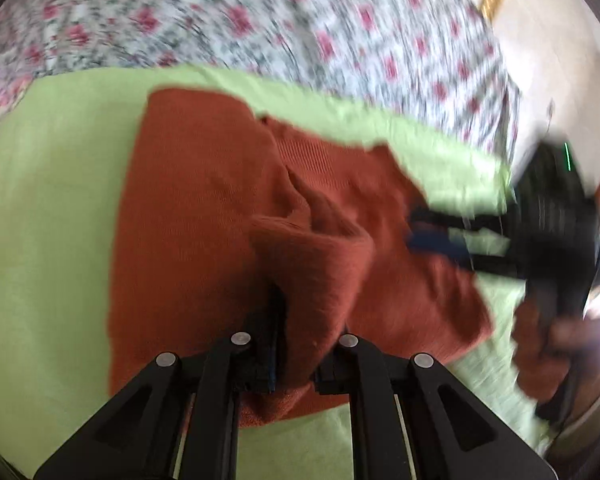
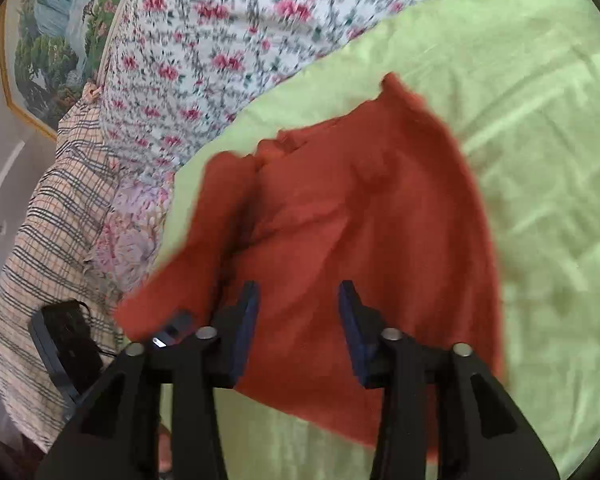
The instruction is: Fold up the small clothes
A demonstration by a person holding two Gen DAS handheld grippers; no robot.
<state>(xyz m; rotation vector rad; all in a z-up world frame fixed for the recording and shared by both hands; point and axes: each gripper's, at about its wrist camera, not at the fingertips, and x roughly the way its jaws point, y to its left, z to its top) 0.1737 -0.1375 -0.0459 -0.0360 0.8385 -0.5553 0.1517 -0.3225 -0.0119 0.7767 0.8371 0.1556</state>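
Note:
A rust-orange knit garment (image 1: pixel 200 200) lies spread on a light green sheet (image 1: pixel 52 200). My left gripper (image 1: pixel 296 344) is shut on a raised fold of it near its near edge, and the fold bulges up between the fingers. In the left wrist view my right gripper (image 1: pixel 420 228) reaches in from the right over the garment's right edge, blurred, with a hand (image 1: pixel 560 344) behind it. In the right wrist view the right gripper (image 2: pixel 300 312) stands open just above the garment (image 2: pixel 360 200), nothing pressed between its blue pads (image 2: pixel 248 320).
Floral bedding (image 2: pixel 220 40) lies beyond the green sheet (image 2: pixel 520 100). A plaid cloth (image 2: pixel 52 220) with a black device (image 2: pixel 66 344) on it sits at the left. A framed landscape picture (image 2: pixel 48 40) hangs on the wall behind.

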